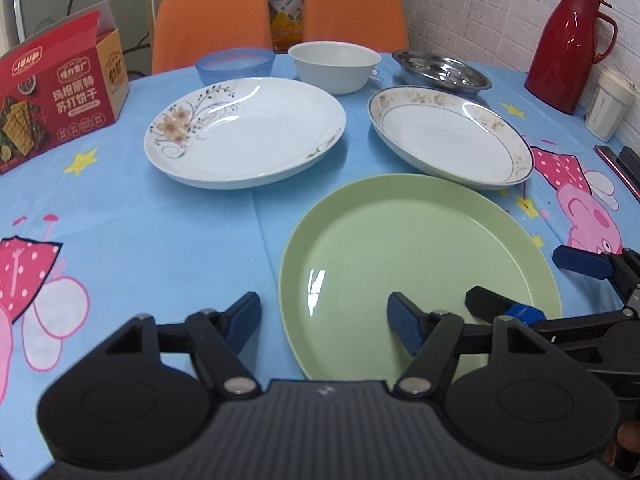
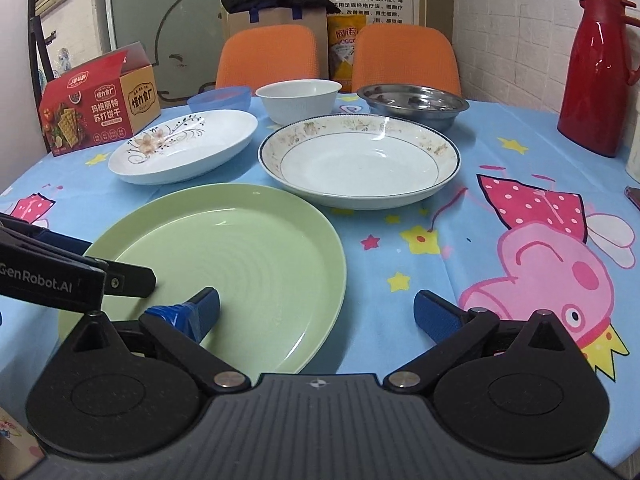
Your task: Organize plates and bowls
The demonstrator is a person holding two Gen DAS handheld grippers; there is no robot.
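A pale green plate [image 1: 400, 240] [image 2: 240, 248] lies nearest on the blue cartoon tablecloth. My left gripper [image 1: 324, 320] [image 2: 96, 258] straddles its left rim, one finger over the plate and one over the cloth, pads not pressing. Across the plate's right rim my right gripper [image 2: 318, 314] [image 1: 536, 284] stands open the same way. Behind lie a white flower-painted plate [image 1: 248, 132] [image 2: 188, 148] and a deep plate with a patterned rim [image 1: 448, 136] [image 2: 360, 160]. Further back stand a blue bowl [image 1: 236, 65] [image 2: 220, 98], a white bowl [image 1: 334, 66] [image 2: 298, 100] and a steel dish [image 1: 440, 72] [image 2: 412, 104].
A red cracker box [image 1: 60, 96] [image 2: 96, 112] stands at the back left. At the right, by the wall, are a red thermos jug [image 1: 568, 48] [image 2: 600, 72] and a white cup [image 1: 610, 104]. Two orange chairs [image 1: 212, 20] stand behind the table.
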